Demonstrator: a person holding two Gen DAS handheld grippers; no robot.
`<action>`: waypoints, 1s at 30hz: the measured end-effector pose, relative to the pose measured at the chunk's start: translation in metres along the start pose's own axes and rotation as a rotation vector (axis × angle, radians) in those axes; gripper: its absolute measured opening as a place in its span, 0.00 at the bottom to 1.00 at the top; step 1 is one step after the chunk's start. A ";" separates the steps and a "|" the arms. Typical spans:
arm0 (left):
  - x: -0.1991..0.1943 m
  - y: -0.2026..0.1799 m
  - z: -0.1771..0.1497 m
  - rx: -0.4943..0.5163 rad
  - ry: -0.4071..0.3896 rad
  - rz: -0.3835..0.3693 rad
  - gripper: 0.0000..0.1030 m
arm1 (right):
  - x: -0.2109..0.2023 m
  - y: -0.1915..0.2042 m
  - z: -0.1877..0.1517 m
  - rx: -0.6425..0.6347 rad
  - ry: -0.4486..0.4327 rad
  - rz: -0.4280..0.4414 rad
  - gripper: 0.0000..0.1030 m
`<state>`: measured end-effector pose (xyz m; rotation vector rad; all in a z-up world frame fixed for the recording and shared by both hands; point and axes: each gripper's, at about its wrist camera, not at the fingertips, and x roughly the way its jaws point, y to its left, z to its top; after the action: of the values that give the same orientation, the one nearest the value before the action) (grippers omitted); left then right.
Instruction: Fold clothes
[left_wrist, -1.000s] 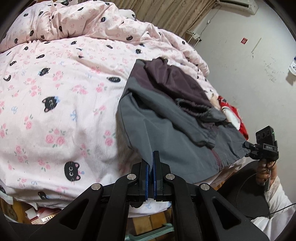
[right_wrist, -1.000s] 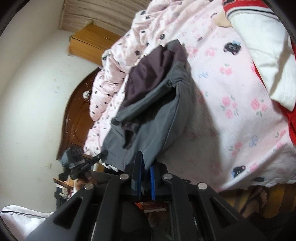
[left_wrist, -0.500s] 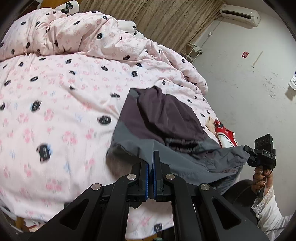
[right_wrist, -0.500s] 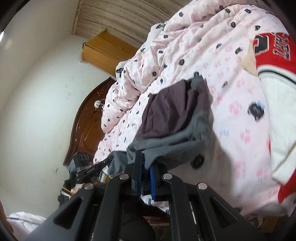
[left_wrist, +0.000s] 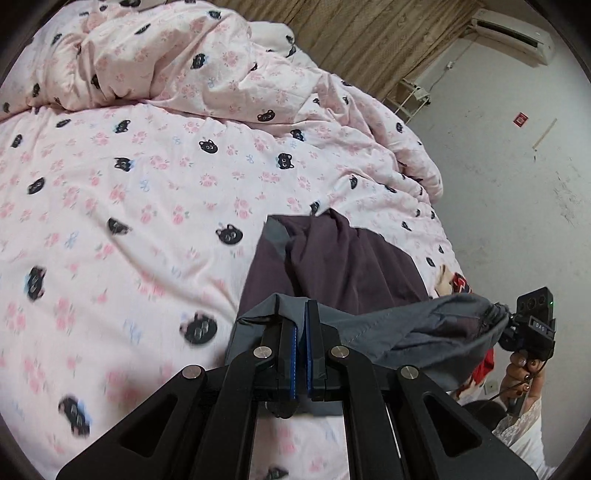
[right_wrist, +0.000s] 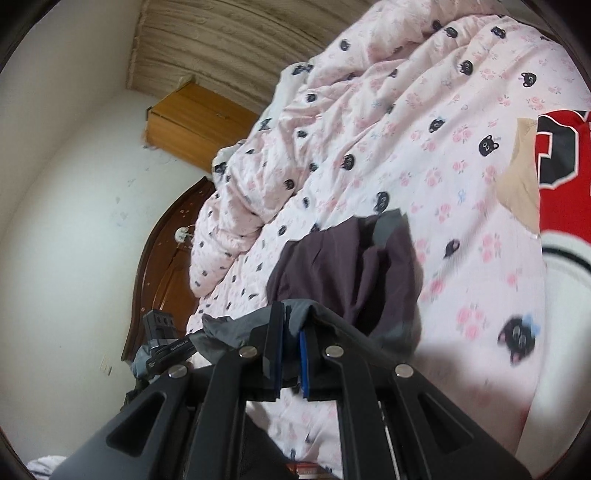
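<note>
I take the pink bedspread printed with roses and black cat faces as my landmark. On it lies the grey and dark purple fabric garment, its far end resting flat on the bedspread's near right part, while its near grey edge is lifted off the bedspread and runs between my two claws.

My left gripper has its blue-padded fingers drawn nearly together, pinching one corner of that grey edge; the cloth folds over the fingertips and hangs just in front of them. From there the grey hem runs rightward across the left wrist view to my right gripper, which in its own view is clamped on the other corner, with grey cloth wedged in the narrow gap between its pads. The purple part of the garment sits directly beyond both claws, still on the bedspread.

Right of the garment, a red, white and black jersey lies on the bedspread. Beyond the bedspread's far edge I see a bunched duvet in the same print and a dark wooden headboard.
</note>
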<state>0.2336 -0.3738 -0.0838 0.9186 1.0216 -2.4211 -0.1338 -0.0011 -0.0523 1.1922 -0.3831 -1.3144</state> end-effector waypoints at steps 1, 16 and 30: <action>0.005 0.003 0.006 -0.011 0.005 -0.004 0.03 | 0.005 -0.004 0.006 0.010 0.003 -0.012 0.07; 0.077 0.061 0.038 -0.195 0.093 -0.063 0.04 | 0.095 -0.052 0.072 0.068 0.106 -0.212 0.07; 0.085 0.094 0.034 -0.429 0.182 -0.230 0.17 | 0.119 -0.075 0.072 0.123 0.134 -0.240 0.07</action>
<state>0.2083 -0.4684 -0.1710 0.9162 1.7133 -2.1777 -0.1961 -0.1229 -0.1309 1.4564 -0.2312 -1.4220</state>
